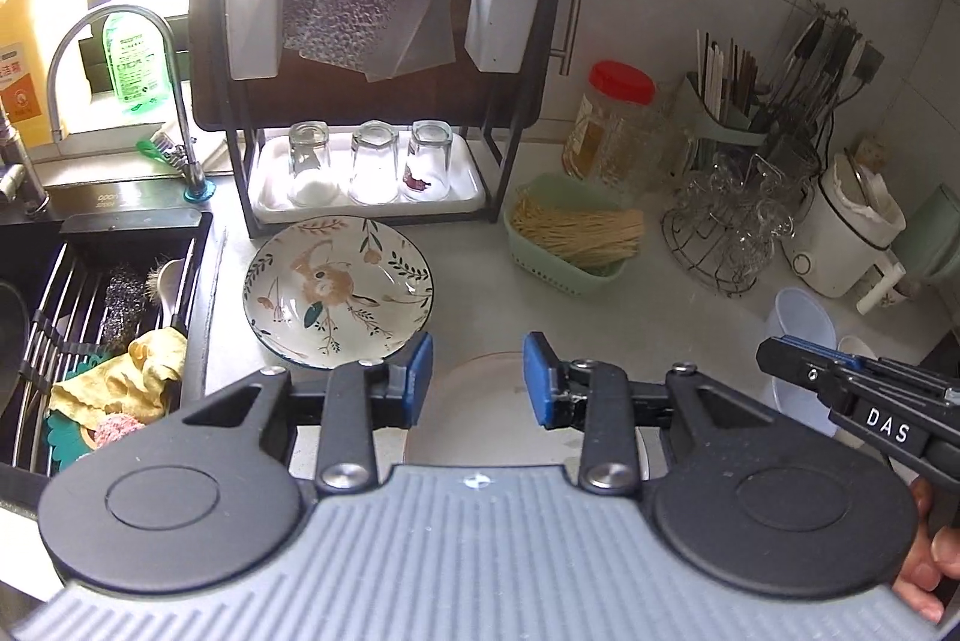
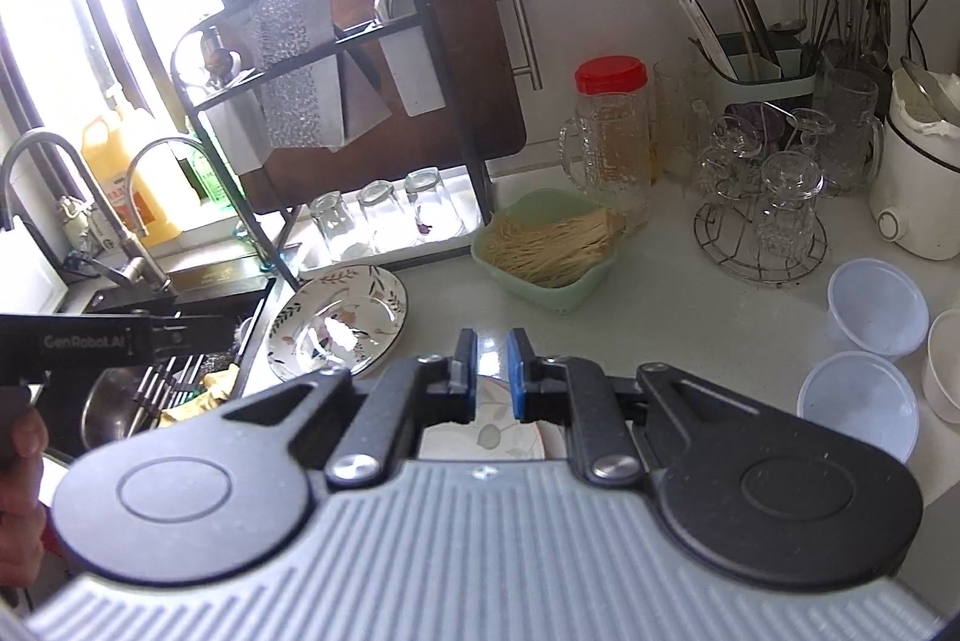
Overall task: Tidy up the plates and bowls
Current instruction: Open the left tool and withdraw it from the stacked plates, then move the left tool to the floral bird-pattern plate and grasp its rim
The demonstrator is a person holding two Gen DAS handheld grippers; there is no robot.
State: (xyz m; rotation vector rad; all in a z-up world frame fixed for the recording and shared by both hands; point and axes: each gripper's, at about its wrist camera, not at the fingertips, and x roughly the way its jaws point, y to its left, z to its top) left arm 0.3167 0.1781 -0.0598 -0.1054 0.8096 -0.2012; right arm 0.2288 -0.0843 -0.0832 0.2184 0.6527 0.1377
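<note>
now, lower centre of the left view: left gripper with blue pads spread wide apart, gripping nothing, poised above a pale plate that lies on the counter and shows between the fingers. just above it, left of centre: floral bowl resting on the counter, touching neither pad, close below the rack. under the rack, three upturned glasses on a white tray. to the right of the bowl, green basket of noodles. at the right edge, right gripper over clear tubs. left edge: sink with yellow cloth.

lower centre of the right view: right gripper with pads nearly together, a slim gap between; leaf-patterned plate below them, contact not clear, so hold cannot be told. left of centre: floral bowl beside the sink. right side: two clear tubs.
</note>
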